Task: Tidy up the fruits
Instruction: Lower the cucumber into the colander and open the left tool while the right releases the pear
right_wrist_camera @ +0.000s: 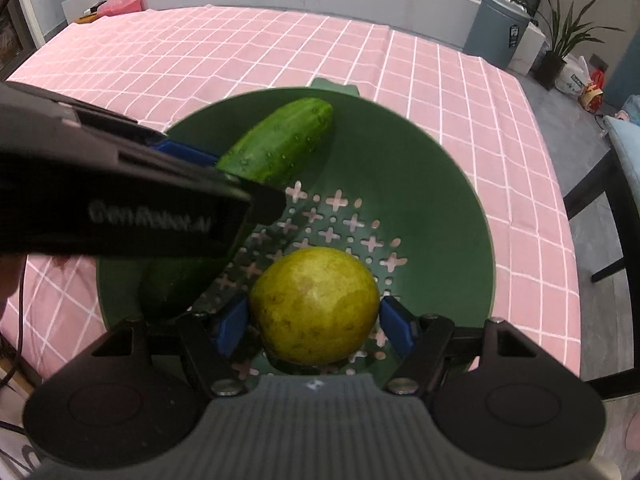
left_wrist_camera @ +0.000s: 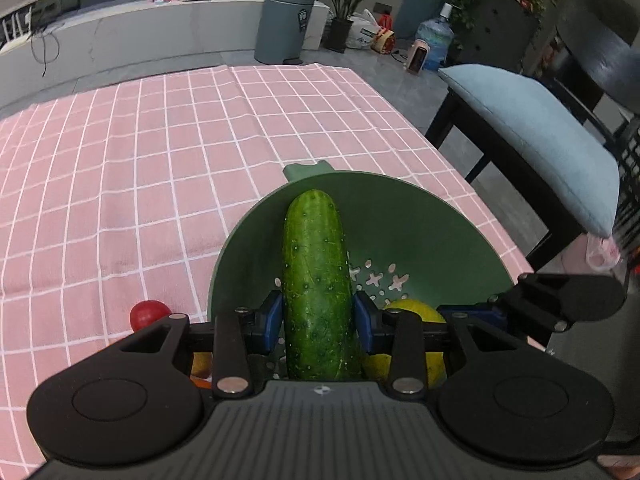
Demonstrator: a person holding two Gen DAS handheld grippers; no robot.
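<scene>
A green colander bowl (left_wrist_camera: 420, 232) stands on the pink checked tablecloth; it also shows in the right wrist view (right_wrist_camera: 432, 184). My left gripper (left_wrist_camera: 318, 320) is shut on a green cucumber (left_wrist_camera: 316, 272) held over the bowl's left side; the cucumber (right_wrist_camera: 280, 140) and the left gripper's body show in the right wrist view. My right gripper (right_wrist_camera: 314, 326) has its blue pads (right_wrist_camera: 394, 328) around a yellow-green pear (right_wrist_camera: 314, 306) inside the bowl, with a small gap on the right side. The pear (left_wrist_camera: 416, 312) shows partly in the left wrist view.
A red tomato (left_wrist_camera: 148, 314) lies on the cloth left of the bowl; something orange (left_wrist_camera: 200, 368) is half hidden under my left gripper. A chair with a blue cushion (left_wrist_camera: 540, 144) stands at the table's right edge. A grey bin (left_wrist_camera: 284, 24) stands beyond the table.
</scene>
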